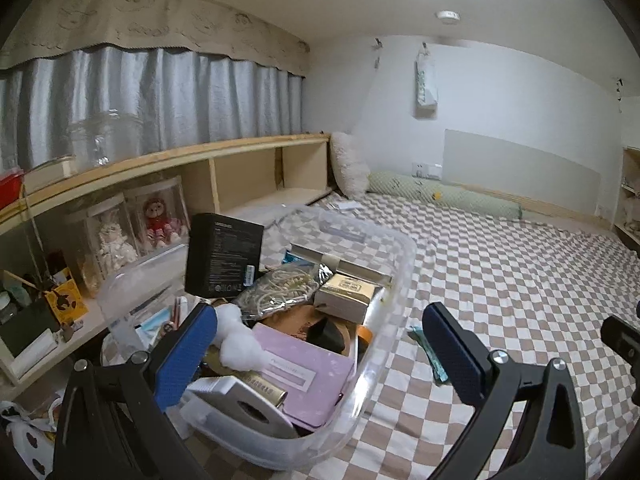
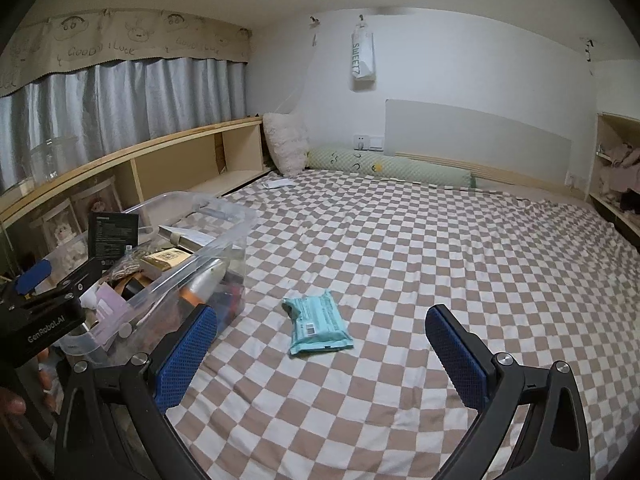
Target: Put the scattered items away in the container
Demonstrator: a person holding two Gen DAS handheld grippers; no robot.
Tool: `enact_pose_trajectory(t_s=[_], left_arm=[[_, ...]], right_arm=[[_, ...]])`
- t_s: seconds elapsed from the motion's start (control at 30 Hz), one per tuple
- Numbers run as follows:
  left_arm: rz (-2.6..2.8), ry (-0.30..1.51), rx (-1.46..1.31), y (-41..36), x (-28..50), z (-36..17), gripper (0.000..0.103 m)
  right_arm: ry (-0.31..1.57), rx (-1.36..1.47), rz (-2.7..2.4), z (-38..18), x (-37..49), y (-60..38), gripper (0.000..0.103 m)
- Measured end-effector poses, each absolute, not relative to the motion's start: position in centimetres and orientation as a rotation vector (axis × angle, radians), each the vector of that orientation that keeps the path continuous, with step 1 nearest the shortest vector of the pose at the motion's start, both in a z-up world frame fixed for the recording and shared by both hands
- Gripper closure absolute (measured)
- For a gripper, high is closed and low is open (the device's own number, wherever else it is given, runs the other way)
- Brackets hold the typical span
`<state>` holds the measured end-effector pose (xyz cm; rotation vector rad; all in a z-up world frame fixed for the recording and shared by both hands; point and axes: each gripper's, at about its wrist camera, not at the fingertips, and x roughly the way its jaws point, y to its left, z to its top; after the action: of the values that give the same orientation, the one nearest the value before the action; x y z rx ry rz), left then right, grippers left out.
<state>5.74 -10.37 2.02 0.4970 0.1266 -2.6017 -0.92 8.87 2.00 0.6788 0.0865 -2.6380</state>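
Observation:
A clear plastic container (image 1: 394, 280) sits on the checkered bed, filled with several items: a black box (image 1: 224, 256), a pink booklet (image 1: 308, 376), a gold box (image 1: 348, 294), a white fluffy ball (image 1: 240, 340). My left gripper (image 1: 320, 352) is open and empty, over the container's near end. A teal packet (image 2: 318, 326) lies on the bed, right of the container (image 2: 224, 236). My right gripper (image 2: 322, 356) is open and empty, just before the packet. The packet's edge shows in the left wrist view (image 1: 430, 354).
A wooden shelf (image 1: 168, 168) with doll cases (image 1: 156, 220) runs along the left under grey curtains. A white pillow (image 2: 286, 148) and a green bolster (image 2: 392, 170) lie at the head. Another shelf (image 2: 616, 176) stands far right. The left gripper body (image 2: 44, 312) shows at the left.

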Motion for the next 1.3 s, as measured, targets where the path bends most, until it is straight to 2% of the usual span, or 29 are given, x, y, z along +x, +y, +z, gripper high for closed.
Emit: enact_pose_trajectory(t_s=[0.23, 1.3], left_arm=[[-2.589, 0.082, 0.473, -9.7, 7.3, 1.9, 0.0], [-2.593, 0.093, 0.441, -9.0, 10.2, 1.6, 0.0]], right_arm=[[0.048, 0.658, -2.626, 2.0, 0.0, 10.0, 0.0], [0.06, 0.617, -2.629, 1.8, 2.1, 11.4, 0.0]])
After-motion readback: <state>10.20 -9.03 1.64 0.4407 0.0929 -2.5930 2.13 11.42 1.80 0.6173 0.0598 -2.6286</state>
